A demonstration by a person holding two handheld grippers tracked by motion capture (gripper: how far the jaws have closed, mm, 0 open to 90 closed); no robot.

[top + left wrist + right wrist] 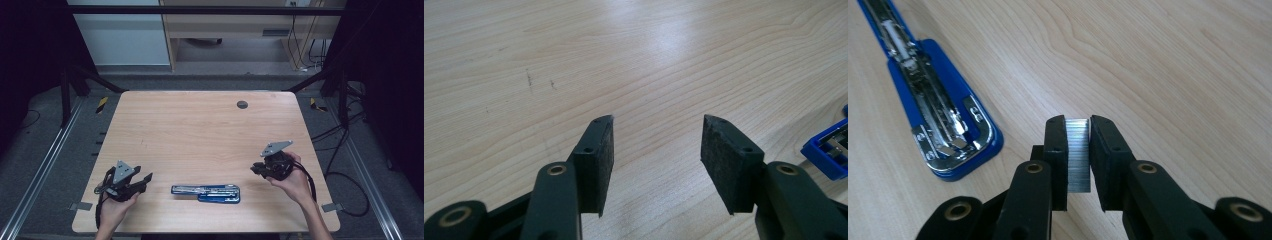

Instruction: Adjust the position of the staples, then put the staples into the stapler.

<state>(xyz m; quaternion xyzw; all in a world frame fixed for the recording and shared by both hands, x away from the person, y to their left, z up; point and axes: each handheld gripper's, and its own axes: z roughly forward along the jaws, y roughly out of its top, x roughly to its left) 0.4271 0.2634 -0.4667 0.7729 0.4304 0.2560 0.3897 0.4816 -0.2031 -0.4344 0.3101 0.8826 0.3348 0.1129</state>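
From the high view I had the open blue stapler [205, 192] lying low in the centre of the frame on the worktop [200, 130], its long axis running left to right. My right hand-held gripper [260, 167] sat to its right and a little higher in the frame, nose pointing left toward the stapler's thicker right end; my left hand-held gripper [145, 179] rested at the lower left, pointing right. Both were near the stapler.

In the left gripper view the left hand-held gripper [656, 150] stood wide with nothing between its pads, bare wood ahead, and a corner of the stapler [826, 152] at the right edge.

In the right gripper view the right hand-held gripper [1078, 145] was narrow, clamped on a strip of staples [1078, 150] held upright. The stapler [930, 95] lay at the upper left, its open channel running diagonally away from the jaws. I judged the strip would have to swing left and line up with that channel.
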